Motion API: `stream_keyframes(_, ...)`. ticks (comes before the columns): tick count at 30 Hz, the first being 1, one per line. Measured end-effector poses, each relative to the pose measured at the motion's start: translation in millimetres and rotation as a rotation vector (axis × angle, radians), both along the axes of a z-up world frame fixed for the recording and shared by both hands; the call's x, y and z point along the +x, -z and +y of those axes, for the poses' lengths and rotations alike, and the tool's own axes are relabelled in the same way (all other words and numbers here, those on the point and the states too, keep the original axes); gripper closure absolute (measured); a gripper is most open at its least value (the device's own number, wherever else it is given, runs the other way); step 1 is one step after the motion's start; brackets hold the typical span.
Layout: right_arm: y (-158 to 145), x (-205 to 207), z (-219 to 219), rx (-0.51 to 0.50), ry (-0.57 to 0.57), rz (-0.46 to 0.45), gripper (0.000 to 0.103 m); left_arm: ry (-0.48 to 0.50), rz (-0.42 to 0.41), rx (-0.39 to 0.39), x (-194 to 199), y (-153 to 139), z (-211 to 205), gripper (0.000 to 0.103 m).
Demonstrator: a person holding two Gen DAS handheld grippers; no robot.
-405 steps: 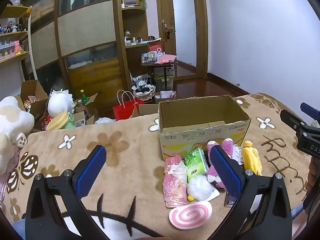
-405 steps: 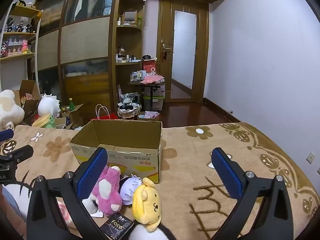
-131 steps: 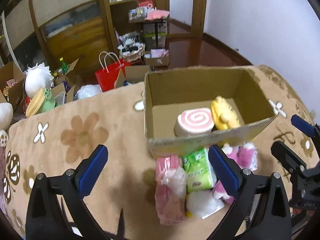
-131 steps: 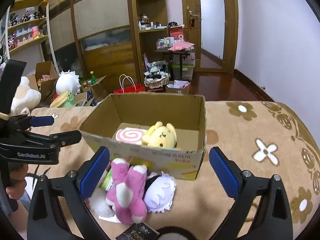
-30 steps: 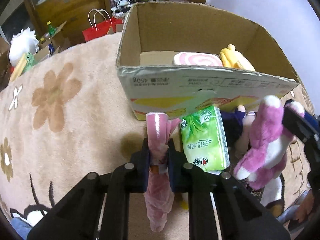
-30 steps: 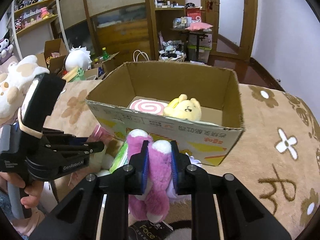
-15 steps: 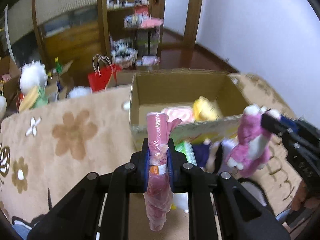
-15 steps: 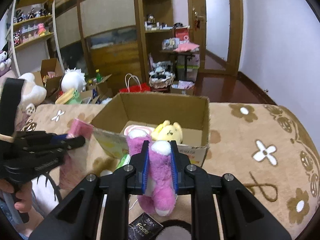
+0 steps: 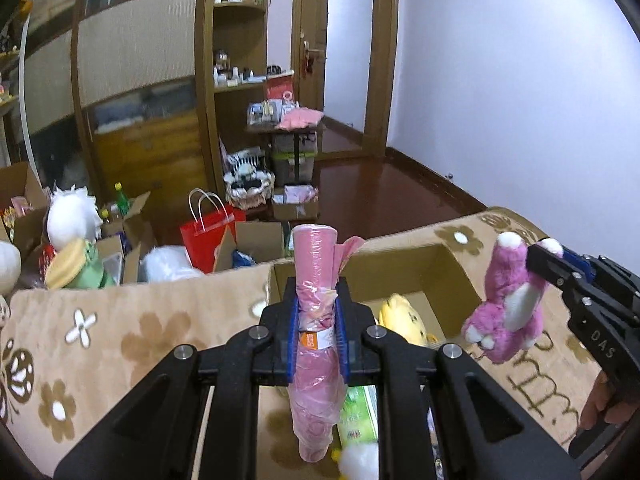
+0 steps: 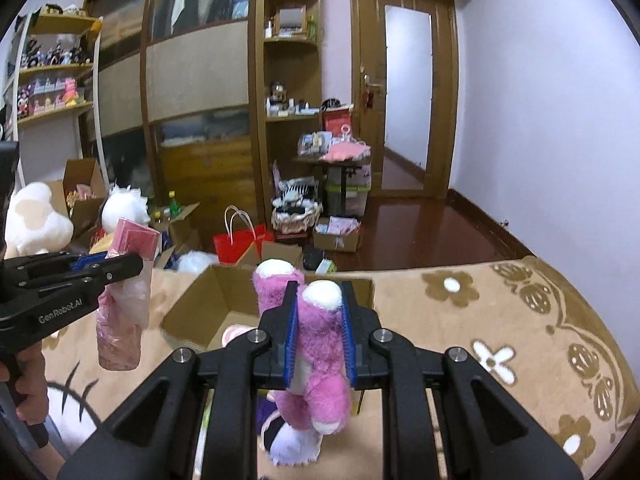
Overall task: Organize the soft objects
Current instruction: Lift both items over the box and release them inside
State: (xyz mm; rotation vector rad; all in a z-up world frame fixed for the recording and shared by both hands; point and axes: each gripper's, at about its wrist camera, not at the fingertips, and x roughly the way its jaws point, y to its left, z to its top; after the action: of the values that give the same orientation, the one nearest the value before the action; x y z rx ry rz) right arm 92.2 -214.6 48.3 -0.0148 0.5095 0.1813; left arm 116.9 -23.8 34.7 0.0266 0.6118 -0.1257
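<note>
The left gripper (image 9: 318,336) pinches a pink plastic-wrapped roll (image 9: 316,344) upright between its blue pads, lifted clear of the blanket (image 9: 132,320). The right gripper (image 10: 320,340) is clamped on a pink plush toy (image 10: 320,356) (white-tipped ears poking up past the fingers), held in the air. Just beyond both stands the open cardboard box (image 9: 452,268), a yellow plush (image 9: 402,318) inside; a green tissue pack (image 9: 358,412) lies on the blanket below the roll
</note>
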Motion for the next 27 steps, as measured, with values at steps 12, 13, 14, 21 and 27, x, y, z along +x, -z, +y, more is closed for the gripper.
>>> stream_keyframes(12, 0, 40, 3, -0.006, -0.001, -0.028, 0.084, 0.002, -0.009, 0.031, 42, 7, -14, 0.088)
stream_keyframes(13, 3, 43, 4, -0.011, -0.005, -0.024, 0.084, 0.003, -0.003, 0.032, 45, 10, -15, 0.088)
stream_keyframes(14, 6, 46, 7, -0.016, -0.011, -0.020, 0.084, 0.004, 0.005, 0.038, 49, 14, -17, 0.088)
stream_keyframes(21, 22, 58, 17, -0.057, -0.047, -0.006, 0.084, 0.003, 0.019, 0.059, 62, 32, -25, 0.087)
stream_keyframes(27, 26, 65, 19, -0.048, -0.057, -0.009, 0.084, -0.008, 0.045, 0.029, 79, 41, -23, 0.087)
